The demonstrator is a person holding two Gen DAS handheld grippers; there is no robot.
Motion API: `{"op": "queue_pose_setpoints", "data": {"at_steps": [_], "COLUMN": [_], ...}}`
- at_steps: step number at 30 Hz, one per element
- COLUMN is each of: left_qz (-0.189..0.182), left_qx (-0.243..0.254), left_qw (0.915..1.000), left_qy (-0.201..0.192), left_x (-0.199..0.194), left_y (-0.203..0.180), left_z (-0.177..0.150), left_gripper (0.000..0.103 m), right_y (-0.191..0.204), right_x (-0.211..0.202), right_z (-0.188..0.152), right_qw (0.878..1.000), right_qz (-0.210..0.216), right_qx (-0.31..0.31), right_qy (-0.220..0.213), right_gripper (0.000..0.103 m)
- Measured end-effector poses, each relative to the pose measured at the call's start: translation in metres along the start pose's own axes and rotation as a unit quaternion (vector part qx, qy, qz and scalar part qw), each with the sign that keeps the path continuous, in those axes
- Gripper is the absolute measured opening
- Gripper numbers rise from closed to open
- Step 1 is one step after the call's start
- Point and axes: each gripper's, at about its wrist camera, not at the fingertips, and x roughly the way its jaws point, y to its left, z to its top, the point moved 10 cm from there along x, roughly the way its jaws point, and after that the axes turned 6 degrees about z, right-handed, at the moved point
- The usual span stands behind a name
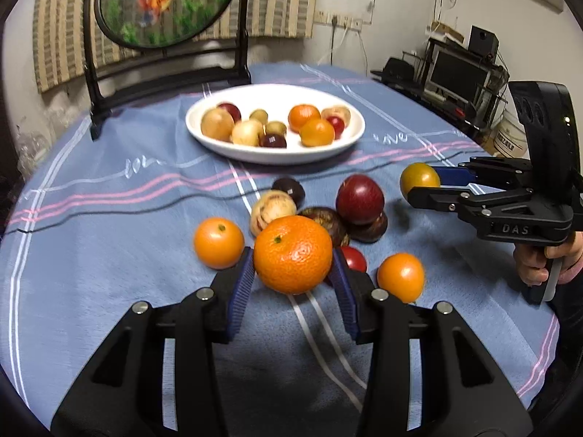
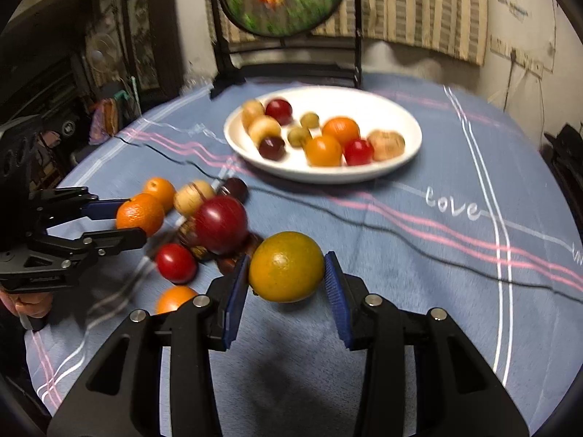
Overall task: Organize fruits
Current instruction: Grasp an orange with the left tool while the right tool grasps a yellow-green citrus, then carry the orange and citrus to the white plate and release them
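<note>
In the left wrist view my left gripper (image 1: 293,252) is shut on a big orange mandarin (image 1: 293,255), lifted slightly over the blue cloth. My right gripper (image 2: 287,259) is shut on a yellow-green citrus (image 2: 286,266), seen from the side as the same citrus (image 1: 419,180). Loose fruit lies between them: two small oranges (image 1: 218,242) (image 1: 400,276), a dark red apple (image 1: 359,198), a beige striped fruit (image 1: 272,211), a red tomato-like fruit (image 1: 354,258) and dark brown pieces (image 1: 324,220). Behind stands a white plate (image 1: 277,158) with several fruits.
A round painted screen on a black stand (image 1: 164,3) stands at the table's far edge behind the plate. A blue striped cloth (image 1: 109,255) covers the round table. Shelves with a monitor (image 1: 455,69) are off to the right. A person's hand (image 1: 535,266) holds the right gripper's handle.
</note>
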Motion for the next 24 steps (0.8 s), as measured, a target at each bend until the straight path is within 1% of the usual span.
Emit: {"op": "queue_pose_setpoints", "data": {"at_steps": [1,3,5,6,9,12,15,17,20,22,24], "left_qz": [-0.001,-0.032,-0.068,-0.068,-0.033,-0.020,0.000,0.008,0.023,0.041,0.056], "left_qx": [-0.001,-0.017,-0.040,-0.039,-0.018,-0.032,-0.043,-0.051,-0.064,-0.058,-0.053], "left_qw": [1.0000,0.9993,0.9968,0.9969,0.9992,0.9993,0.9991,0.9987,0.9976,0.9972,0.9961], "left_qy": [-0.005,-0.007,0.010,0.010,-0.010,-0.009,-0.007,-0.003,0.014,0.024,0.044], "left_x": [-0.003,-0.006,-0.002,0.001,0.014,0.039,0.066,0.080,0.109,0.124,0.143], "left_y": [0.000,-0.002,-0.005,-0.005,-0.002,0.004,0.011,0.016,0.023,0.023,0.024], "left_z": [0.002,0.009,0.025,0.033,0.072,0.104,0.131,0.142,0.157,0.163,0.166], "left_gripper": [0.043,0.043,0.043,0.043,0.043,0.043,0.043,0.043,0.043,0.043,0.043], "right_y": [0.002,0.004,-0.003,-0.008,-0.033,-0.059,-0.079,-0.091,-0.105,-0.114,-0.125], "right_x": [-0.003,-0.005,-0.002,0.000,0.008,0.015,0.024,0.032,0.045,0.060,0.074], "right_z": [0.002,0.009,0.019,0.023,0.044,0.069,0.090,0.104,0.119,0.124,0.126], "right_qw": [1.000,0.999,0.999,0.999,0.997,0.992,0.985,0.981,0.979,0.979,0.979], "right_qz": [0.000,-0.001,-0.002,-0.002,-0.011,-0.031,-0.024,-0.024,-0.034,-0.032,-0.037], "right_qx": [-0.008,-0.023,-0.012,0.000,0.050,0.085,0.125,0.142,0.153,0.162,0.168], "right_qy": [-0.009,-0.025,-0.036,-0.038,-0.059,-0.091,-0.117,-0.129,-0.130,-0.120,-0.105], "right_gripper": [0.042,0.042,0.042,0.042,0.042,0.042,0.042,0.042,0.042,0.042,0.042]}}
